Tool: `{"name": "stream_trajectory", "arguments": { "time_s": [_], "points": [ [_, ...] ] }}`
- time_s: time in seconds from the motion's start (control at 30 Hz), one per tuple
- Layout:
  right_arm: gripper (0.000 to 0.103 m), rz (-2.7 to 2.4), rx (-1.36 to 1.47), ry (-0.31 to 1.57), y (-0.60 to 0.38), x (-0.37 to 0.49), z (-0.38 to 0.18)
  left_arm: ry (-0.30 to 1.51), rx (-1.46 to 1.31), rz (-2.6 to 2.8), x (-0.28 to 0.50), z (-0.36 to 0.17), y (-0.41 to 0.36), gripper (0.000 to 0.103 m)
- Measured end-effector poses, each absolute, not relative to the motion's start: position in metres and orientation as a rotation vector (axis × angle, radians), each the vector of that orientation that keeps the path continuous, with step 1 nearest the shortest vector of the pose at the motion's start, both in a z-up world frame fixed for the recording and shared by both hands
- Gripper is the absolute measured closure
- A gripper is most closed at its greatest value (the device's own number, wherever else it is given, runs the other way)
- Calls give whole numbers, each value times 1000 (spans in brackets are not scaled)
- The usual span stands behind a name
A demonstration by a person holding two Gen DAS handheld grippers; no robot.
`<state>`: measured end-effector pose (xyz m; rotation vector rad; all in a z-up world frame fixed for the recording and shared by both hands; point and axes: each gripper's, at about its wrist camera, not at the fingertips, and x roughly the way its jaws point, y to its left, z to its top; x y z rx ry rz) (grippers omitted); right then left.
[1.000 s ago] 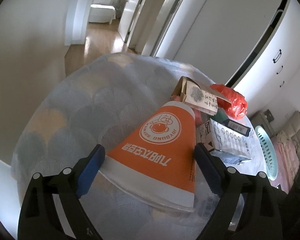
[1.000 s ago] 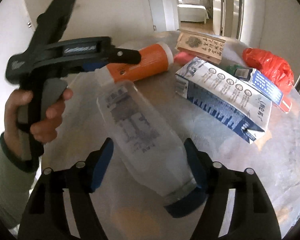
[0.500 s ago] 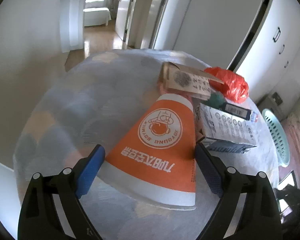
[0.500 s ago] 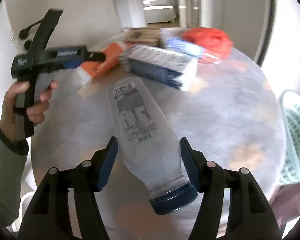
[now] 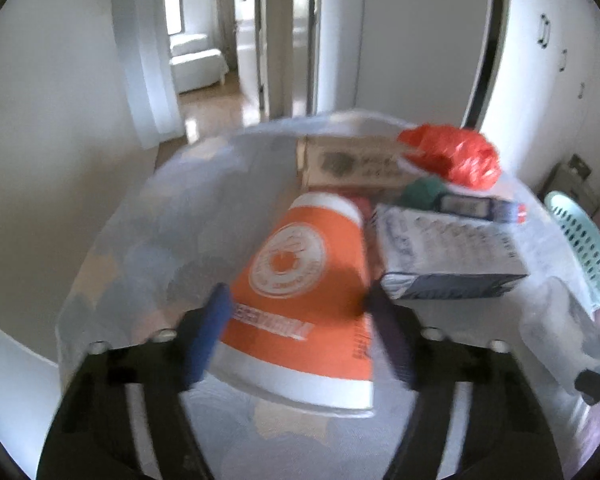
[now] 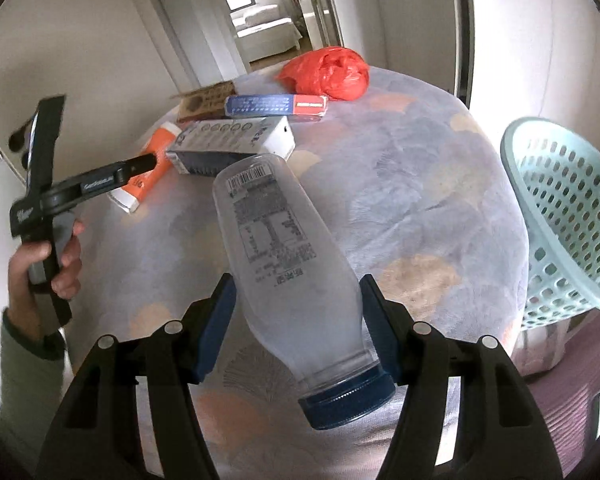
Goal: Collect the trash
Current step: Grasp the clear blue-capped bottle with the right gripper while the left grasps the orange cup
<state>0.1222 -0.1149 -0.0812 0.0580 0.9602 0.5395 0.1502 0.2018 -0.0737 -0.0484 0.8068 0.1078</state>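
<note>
An orange paper cup [image 5: 300,288] lies on its side on the round clothed table [image 6: 400,168]. My left gripper [image 5: 300,320] straddles its wide end, and the jaws are closing, their blue pads [image 5: 208,332] meeting the cup's sides. From the right wrist view the cup [image 6: 156,160] shows under that gripper's finger [image 6: 136,166]. My right gripper [image 6: 300,312] is shut on a clear plastic bottle [image 6: 276,240] with a dark blue cap, held above the table with the cap toward me. A blurred part of the bottle [image 5: 556,336] appears at the right edge of the left wrist view.
Beside the cup lie a milk carton [image 5: 448,252], a brown box [image 5: 352,164], a long blue box [image 6: 276,105], something green [image 5: 420,194] and a red plastic bag [image 5: 456,156]. A mint perforated basket [image 6: 560,216] stands off the table's right side. A person's hand [image 6: 48,260] holds the left gripper.
The left jaws have narrowed from wide open onto the orange cup. The right gripper has swung right with the bottle, bringing the basket into its view.
</note>
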Motion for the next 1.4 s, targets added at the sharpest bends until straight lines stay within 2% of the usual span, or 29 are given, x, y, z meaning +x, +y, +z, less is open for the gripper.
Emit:
{"name": "stream_trajectory", "arguments": {
  "time_s": [0.03,0.1,0.2,0.37,0.5,0.6,0.67,0.73,0.83,0.87,0.9,1.1,1.4],
  "points": [
    [43,539,74,960,-118,124,-81,811,-43,108,149,-71,202,57],
    [43,533,89,956,-121,127,-80,817,-38,88,144,-68,202,56],
    [43,530,97,950,-125,127,-80,799,-117,49,134,-66,214,31],
    [43,526,110,961,-131,125,-83,775,-268,65,131,-72,249,29],
    [43,538,124,969,-130,127,-86,810,-300,20,144,-88,257,15],
    [43,541,124,973,-127,127,-87,834,-323,-36,152,-100,248,13],
    [43,544,115,975,-125,126,-87,840,-302,-44,155,-102,237,15],
    [43,543,110,973,-124,125,-87,846,-248,-45,155,-103,225,27],
    [43,540,119,970,-126,126,-85,839,-223,-24,150,-102,215,36],
    [43,538,122,968,-127,126,-85,832,-220,-16,148,-101,214,43],
    [43,537,126,967,-128,127,-84,829,-223,-18,146,-101,211,65],
    [43,528,137,939,-134,124,-78,778,-216,21,129,-87,208,65],
    [43,478,215,833,-163,127,-44,618,-163,-37,104,-23,168,65]
  ]
}}
